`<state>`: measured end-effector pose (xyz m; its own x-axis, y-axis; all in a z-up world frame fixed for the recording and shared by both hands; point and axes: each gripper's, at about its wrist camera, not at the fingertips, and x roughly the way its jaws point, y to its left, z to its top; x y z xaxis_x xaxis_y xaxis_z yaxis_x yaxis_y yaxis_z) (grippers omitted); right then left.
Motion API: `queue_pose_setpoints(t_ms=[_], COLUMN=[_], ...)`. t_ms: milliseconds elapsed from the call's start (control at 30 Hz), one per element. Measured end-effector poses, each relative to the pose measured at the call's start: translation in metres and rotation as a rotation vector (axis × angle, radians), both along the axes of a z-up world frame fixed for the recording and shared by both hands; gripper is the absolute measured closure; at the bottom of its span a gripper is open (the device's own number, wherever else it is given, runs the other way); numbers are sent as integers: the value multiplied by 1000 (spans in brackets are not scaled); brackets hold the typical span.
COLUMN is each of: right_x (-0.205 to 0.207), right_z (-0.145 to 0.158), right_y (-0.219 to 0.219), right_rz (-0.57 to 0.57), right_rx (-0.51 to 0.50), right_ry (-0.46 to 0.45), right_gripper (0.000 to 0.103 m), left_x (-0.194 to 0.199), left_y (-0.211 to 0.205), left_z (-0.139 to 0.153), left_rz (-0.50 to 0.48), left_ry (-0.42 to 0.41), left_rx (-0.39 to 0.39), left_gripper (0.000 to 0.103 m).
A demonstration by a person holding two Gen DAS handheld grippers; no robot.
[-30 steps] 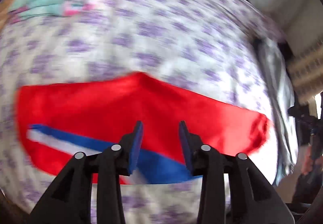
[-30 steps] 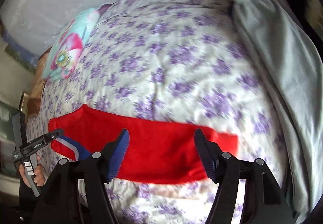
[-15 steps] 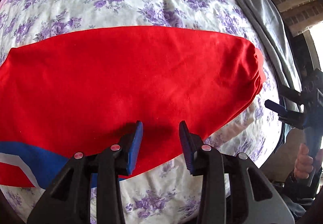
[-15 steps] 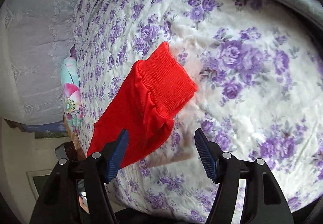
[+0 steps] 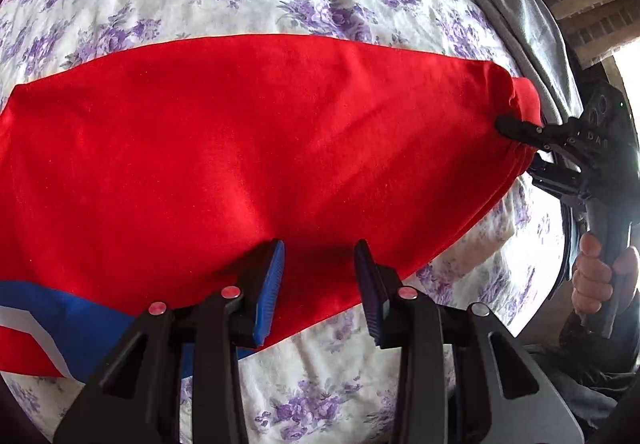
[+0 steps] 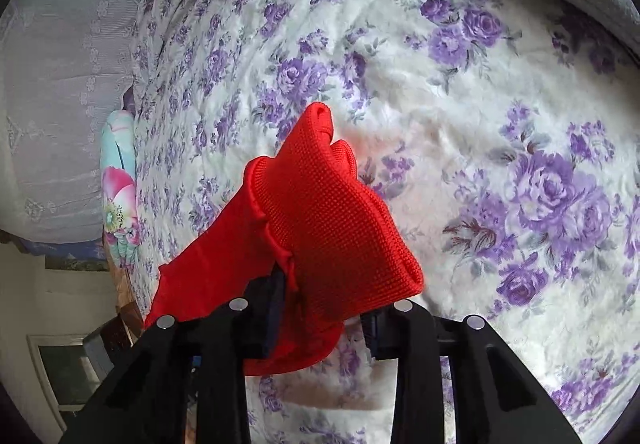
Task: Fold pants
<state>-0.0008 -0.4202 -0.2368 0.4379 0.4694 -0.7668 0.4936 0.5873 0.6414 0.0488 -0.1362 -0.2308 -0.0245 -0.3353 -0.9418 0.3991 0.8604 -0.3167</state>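
Note:
Red pants [image 5: 256,147] with a blue and white side stripe [image 5: 48,320] lie flat across the flowered bed. My left gripper [image 5: 318,276] is open just above the pants' near edge, holding nothing. My right gripper [image 6: 320,318] has its jaws around the ribbed red cuff [image 6: 332,219], which bunches up between them; the fingertips are hidden by the fabric. In the left wrist view the right gripper [image 5: 516,133] sits at the cuff end on the right, one finger over the cloth.
The bedsheet [image 6: 500,147] is white with purple flowers. A grey blanket [image 5: 516,3] lies along the far right edge of the bed. A flowered pillow [image 6: 118,195] sits at the far end by a lace curtain.
My right gripper has moved onto the cuff and its jaws have narrowed around it. My left gripper has held over the pants' near edge, still open.

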Motion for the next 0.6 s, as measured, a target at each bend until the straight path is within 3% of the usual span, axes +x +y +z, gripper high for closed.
queue_pose_setpoints(t_ms=[67,100,133,167,233,333,500,600], right_x=[1,1,2,2,2,2,3,5], right_z=[0,0,0,0,0,1,3,5], right_y=[2,2,2,2,2,2,4,7], right_rz=[10,15,19,21,24,28,37,45], right_rx=[-22,-29,-35,-38,-39,-41,-64,-84], right_ry=[7,10,12,13,14,16,22,27], right_gripper=[70,70,70,70,70,70,70,70], left_x=[5,9,13,16,21,27,32,31], left_y=[8,9,8,4,-9,-36,-67,-65], left_z=[6,12,17,21,28,20,-17,-20], left_rz=[34,49,51,46,37,21,9,18], left_ry=[13,7,14,28,22,29,55,58], left_rx=[-32,-63,-107,-144,-202,-216,-136,-150], left_gripper=[75,82,96,101,102,103,103,103])
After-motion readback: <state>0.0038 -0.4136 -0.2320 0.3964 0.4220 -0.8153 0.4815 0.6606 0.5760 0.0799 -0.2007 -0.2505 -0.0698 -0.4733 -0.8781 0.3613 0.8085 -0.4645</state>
